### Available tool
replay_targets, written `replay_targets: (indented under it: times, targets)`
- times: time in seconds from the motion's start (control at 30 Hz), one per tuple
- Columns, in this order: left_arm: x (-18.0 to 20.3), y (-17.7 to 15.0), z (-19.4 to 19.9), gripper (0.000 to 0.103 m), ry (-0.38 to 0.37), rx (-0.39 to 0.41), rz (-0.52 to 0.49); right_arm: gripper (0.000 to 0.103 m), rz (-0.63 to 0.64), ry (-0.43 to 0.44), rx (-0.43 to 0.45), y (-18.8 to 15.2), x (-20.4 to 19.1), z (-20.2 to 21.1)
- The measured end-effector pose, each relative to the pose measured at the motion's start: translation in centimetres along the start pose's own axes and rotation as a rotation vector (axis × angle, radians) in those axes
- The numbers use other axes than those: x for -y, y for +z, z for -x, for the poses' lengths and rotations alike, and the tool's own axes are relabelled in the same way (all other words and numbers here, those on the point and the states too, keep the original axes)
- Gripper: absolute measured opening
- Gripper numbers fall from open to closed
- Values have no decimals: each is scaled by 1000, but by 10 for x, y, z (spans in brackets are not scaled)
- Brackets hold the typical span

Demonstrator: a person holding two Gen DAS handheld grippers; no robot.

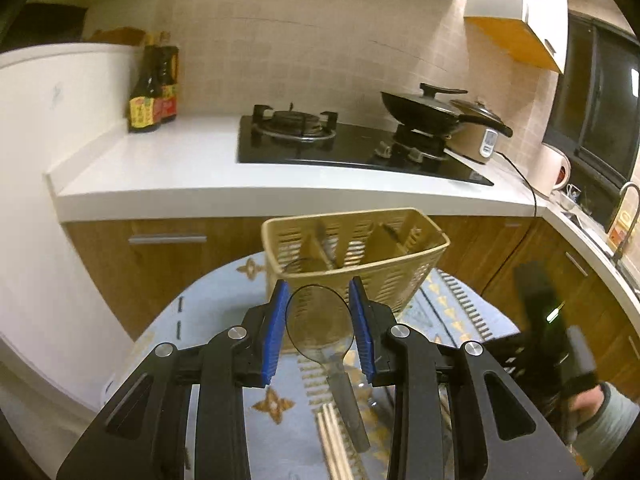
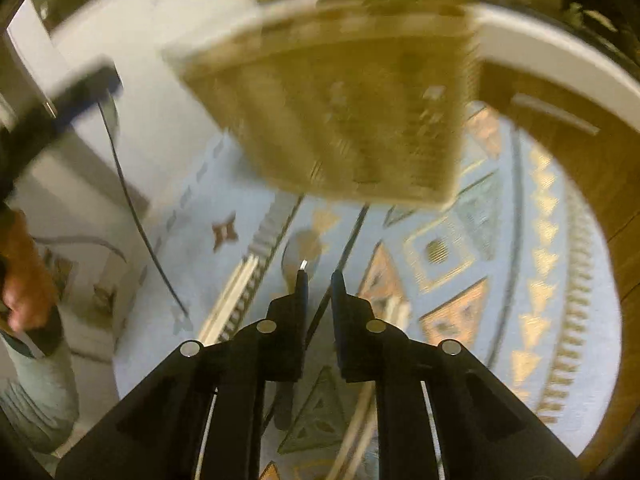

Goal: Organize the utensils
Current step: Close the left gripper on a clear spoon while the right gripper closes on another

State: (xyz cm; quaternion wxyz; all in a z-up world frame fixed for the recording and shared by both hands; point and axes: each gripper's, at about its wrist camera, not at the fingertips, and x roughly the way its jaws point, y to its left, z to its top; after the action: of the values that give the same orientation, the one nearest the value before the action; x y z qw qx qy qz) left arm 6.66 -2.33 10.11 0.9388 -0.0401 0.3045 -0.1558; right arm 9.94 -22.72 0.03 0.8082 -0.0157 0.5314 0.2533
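Hovering low over the patterned cloth, the left gripper (image 1: 318,324) is framing a dark translucent spoon (image 1: 320,326) between its spread blue fingers (image 1: 276,334); the pads are standing just off either side of the bowl, and I cannot tell whether they are touching it. The spoon's long axis is running along the fingers: bowl toward the basket (image 1: 352,258), handle trailing back under the gripper. A bundle of pale chopsticks (image 1: 334,440) is lying just beside that handle, on the side away from the basket. The left gripper looks the nearer one to the spoon, so the coming move is probably a close and a short lift forward into the basket's divided slots.

The right gripper (image 2: 318,276) is hanging above the same cloth, its fingers a narrow gap apart with nothing between them, a thin dark utensil (image 2: 352,232) lying below, pointing toward the blurred basket.

The round bench (image 1: 208,308) is wearing a blue cloth with gold motifs. Beyond the basket, a white kitchen worktop with a gas hob (image 1: 320,140), a lidded wok (image 1: 424,110) and sauce bottles (image 1: 154,88) is filling the room.
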Motion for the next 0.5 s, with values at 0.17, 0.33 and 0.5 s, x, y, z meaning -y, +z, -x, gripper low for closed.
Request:
replay_targets:
  times: [0.17,0.33,0.5]
  targets:
    - [-20,-2,4,29,8,-3,30,12,22,9,-94,-4,-20,-37]
    - [-35,-8,2,29,0,-12,50,31,71,-138,-120,-5,-32,-47]
    - [-42,-12,-1,29,-19,-15,59,58,103,-189,-132,-7,-50,-52]
